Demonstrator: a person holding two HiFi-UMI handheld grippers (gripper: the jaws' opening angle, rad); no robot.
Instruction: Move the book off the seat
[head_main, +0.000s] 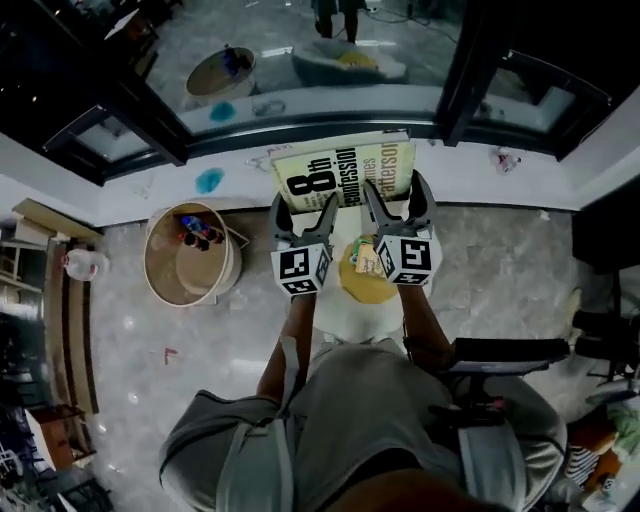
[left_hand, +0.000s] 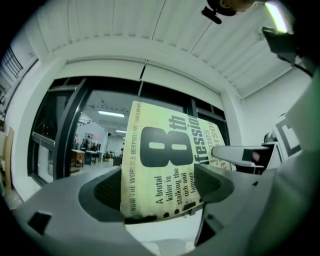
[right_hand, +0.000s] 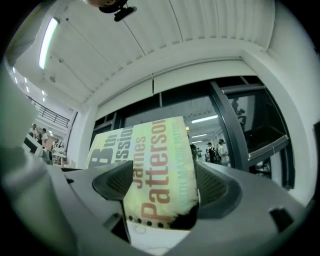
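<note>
Over on the left there's a round wooden tub (head_main: 190, 255) on the marble floor with a few small colourful bits inside, and a blue smudge of something (head_main: 208, 180) up on the white window ledge (head_main: 560, 170) behind it. Then the person, standing in the middle with both tools pointed up. The left gripper (head_main: 305, 215) has its jaws clamped on the bottom edge of the book (head_main: 345, 170), on the side with the big "8th" on the cover. The book itself is a pale yellow-green paperback, held up in the air in front of the window with nothing but the two claws touching it. The right gripper (head_main: 395, 200) is pinched onto the same bottom edge at the "Patterson" side. Below the grippers there's a yellow round thing (head_main: 365, 280) on a pale surface; can't tell what it is. Dark chair (head_main: 500, 355) just to the right.
</note>
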